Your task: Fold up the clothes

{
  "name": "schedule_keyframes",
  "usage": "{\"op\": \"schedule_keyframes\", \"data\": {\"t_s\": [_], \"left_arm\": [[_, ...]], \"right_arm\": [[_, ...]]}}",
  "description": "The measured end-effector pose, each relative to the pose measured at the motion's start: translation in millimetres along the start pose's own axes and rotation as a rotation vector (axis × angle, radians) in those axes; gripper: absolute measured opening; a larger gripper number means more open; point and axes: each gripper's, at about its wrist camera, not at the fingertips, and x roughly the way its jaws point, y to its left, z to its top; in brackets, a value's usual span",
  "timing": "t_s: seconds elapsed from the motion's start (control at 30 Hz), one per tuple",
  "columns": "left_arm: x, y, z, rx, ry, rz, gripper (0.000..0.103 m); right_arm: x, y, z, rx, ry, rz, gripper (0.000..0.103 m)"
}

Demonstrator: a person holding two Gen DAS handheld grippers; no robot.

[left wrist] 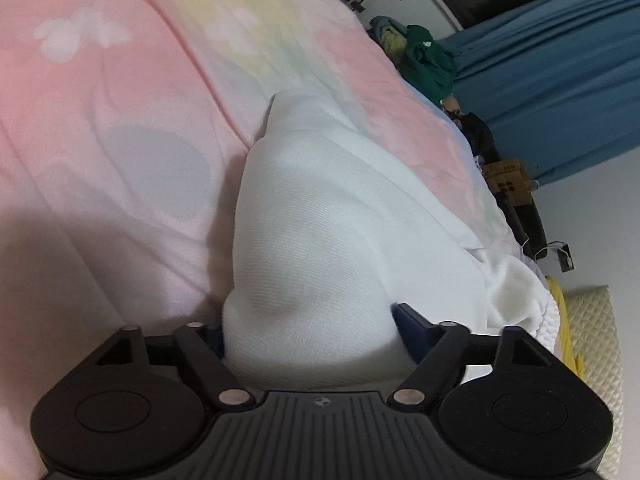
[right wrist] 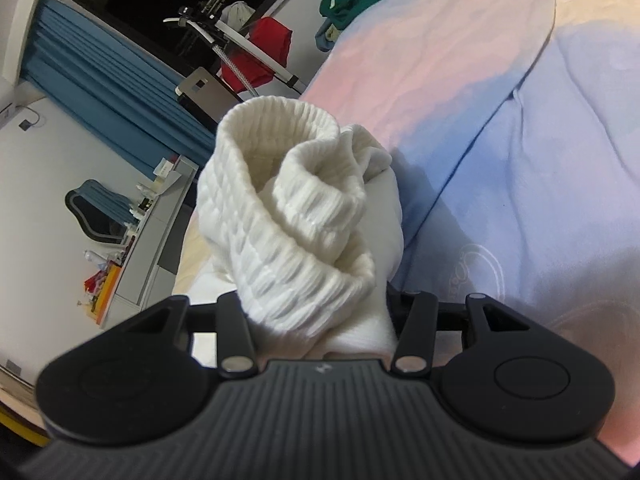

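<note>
2 black two-finger grippers work on 1 white knitted garment (left wrist: pixel 320 240) that lies on a soft pastel blanket (left wrist: pixel 120 120) patterned in pink, yellow and pale blue with white flower shapes.

In the left wrist view the left gripper (left wrist: pixel 312 332) has a smooth bulge of the white fabric filling the gap between its jaws. The cloth reaches the dark blue pads (left wrist: pixel 408 320) on both sides, and the jaws stand fairly wide around this thick fold. From there the garment runs away across the blanket to a narrow end.

In the right wrist view the right gripper (right wrist: pixel 316 320) is closed about halfway on a bunched, ribbed cuff or hem of the same white garment (right wrist: pixel 288 208), whose rolled, thick-ribbed edge rises in a loop above the fingers. This end hangs near the edge of the blanket (right wrist: pixel 520 140).

At the far side of the blanket lies a crumpled dark green cloth (left wrist: pixel 428 64). Beyond it hangs a blue curtain (left wrist: pixel 560 80), and the right wrist view shows a red garment (right wrist: pixel 260 52) on a white metal drying rack (right wrist: pixel 256 50) and a grey desk (right wrist: pixel 160 220) cluttered with small items.
</note>
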Motion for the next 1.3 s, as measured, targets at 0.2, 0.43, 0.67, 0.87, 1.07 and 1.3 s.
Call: {"op": "schedule_keyframes", "data": {"t_s": [0.2,0.43,0.67,0.87,1.07,1.3], "left_arm": [[-10,1,1,0.006,-0.036,-0.063,0.065],[-18,-37,7,-0.004,-0.033,-0.218,0.063],[31,-143,35,0.073,-0.033,-0.306,0.063],[129,-248,56,0.219,0.009,-0.361,0.063],[239,-309,50,0.328,0.056,-0.367,0.063],[316,-305,25,0.462,0.158,-0.284,0.063]], "right_arm": [[-12,22,2,-0.055,-0.033,0.000,0.047],[-50,48,35,-0.089,-0.139,0.038,0.046],[-97,31,102,-0.076,-0.330,0.038,0.046],[-117,-33,156,-0.014,-0.526,-0.011,0.046],[-109,-119,170,0.060,-0.691,-0.044,0.046],[-86,-195,153,0.207,-0.619,-0.124,0.046]]}}
